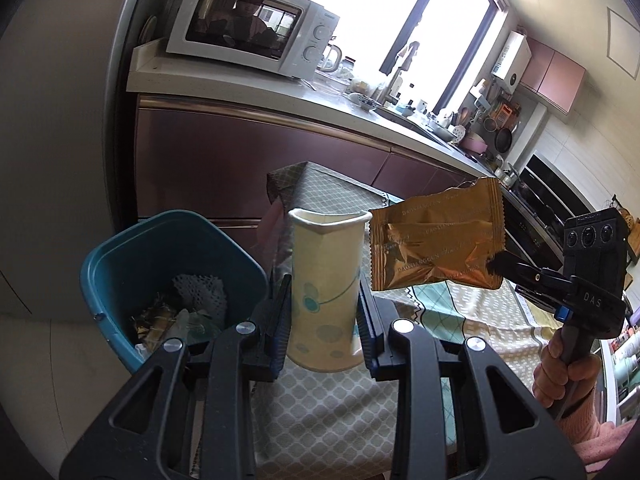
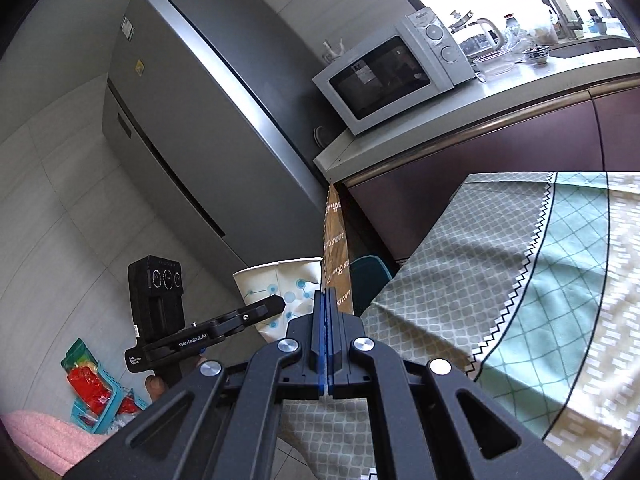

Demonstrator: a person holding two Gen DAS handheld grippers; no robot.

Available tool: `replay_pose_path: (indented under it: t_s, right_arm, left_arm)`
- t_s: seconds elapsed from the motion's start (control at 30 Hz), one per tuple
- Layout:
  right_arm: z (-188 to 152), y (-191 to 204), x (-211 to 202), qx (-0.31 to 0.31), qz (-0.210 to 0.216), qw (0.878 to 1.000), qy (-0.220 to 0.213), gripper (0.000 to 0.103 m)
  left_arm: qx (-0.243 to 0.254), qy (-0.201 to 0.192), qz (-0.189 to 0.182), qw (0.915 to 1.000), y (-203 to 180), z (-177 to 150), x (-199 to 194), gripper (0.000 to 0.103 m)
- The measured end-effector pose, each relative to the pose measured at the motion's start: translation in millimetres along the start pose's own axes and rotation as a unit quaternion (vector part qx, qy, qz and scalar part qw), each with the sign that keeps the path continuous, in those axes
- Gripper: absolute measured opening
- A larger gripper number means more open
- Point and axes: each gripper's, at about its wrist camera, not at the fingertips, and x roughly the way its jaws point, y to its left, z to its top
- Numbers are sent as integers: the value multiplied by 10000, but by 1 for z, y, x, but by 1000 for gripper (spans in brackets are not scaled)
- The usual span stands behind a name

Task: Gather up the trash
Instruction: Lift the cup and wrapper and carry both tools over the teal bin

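Paper cup [image 1: 322, 288], squashed, between left fingers [image 1: 280, 316]; right gripper [image 2: 325, 320] pinches crinkled foil wrapper [image 1: 436, 240].

A squashed paper cup [image 1: 323, 292] is held upright; a torn gold wrapper [image 1: 436, 240] is held aloft beside it — near a teal bin [image 1: 120, 256] with trash inside.

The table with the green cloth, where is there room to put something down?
The tablecloth is bare from the zigzag stripe to the corner near the blue bin. The crowded spot is beside that corner, where the left gripper squeezes a paper cup and the right gripper pinches a gold wrapper. The bin already holds trash.
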Motion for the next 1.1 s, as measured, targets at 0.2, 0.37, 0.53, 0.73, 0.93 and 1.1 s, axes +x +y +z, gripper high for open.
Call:
replay_pose_path:
  t_s: [0.2, 0.37, 0.53, 0.73, 0.93, 1.1]
  right_arm:
    - [3, 11, 26, -101, 133, 9997, 183, 0]
    - [5, 16, 45, -160, 213, 9991, 330, 0]
    - [7, 18, 63, -161, 276, 9983, 488, 0]
    - [8, 16, 82, -133, 300, 9974, 644, 0]
    - [6, 15, 100, -65, 309, 9963, 799, 0]
    - [5, 16, 111, -44, 311, 9956, 880, 0]
  left_arm:
    - [-122, -61, 225, 9997, 22, 4, -6, 30]
    - [-172, -50, 398, 9990, 35, 6, -4, 30]
    - [-264, -20, 480, 9985, 45, 6, 0, 29]
    - [-325, 42, 600, 9977, 56, 4, 7, 29]
    - [-348, 80, 718, 9968, 63, 4, 12, 30]
    - [-348, 83, 802, 9961, 68, 5, 15, 30]
